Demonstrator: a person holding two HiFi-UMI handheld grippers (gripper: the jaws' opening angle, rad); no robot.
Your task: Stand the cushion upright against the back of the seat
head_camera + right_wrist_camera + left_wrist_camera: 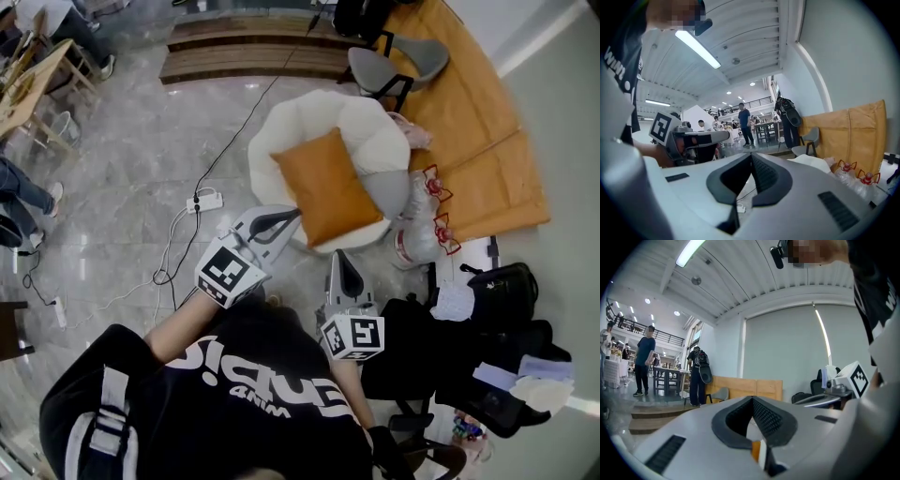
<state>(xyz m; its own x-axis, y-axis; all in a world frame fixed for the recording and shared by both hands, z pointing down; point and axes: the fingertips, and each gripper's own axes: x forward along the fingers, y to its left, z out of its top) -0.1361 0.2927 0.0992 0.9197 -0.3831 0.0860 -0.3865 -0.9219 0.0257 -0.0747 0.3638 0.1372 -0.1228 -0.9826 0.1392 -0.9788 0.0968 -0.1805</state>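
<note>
An orange square cushion (326, 185) lies slanted on the seat of a round cream armchair (305, 117). My left gripper (292, 216) is shut and empty; its tip is just short of the cushion's near-left edge. The right gripper (338, 255) is also shut and empty, a little short of the chair's front rim. In the left gripper view the jaws (753, 401) are pressed together, and a sliver of the orange cushion (755, 451) shows in the gap below them. The right gripper view shows shut jaws (751, 157) and the cream armchair (813, 161) to the right.
A power strip (208, 200) with cables lies on the marble floor left of the chair. Plastic bags with bottles (420, 230) stand at the chair's right, black bags (492, 300) beyond them. A grey chair (403, 58), wooden steps (253, 47) and people stand farther off.
</note>
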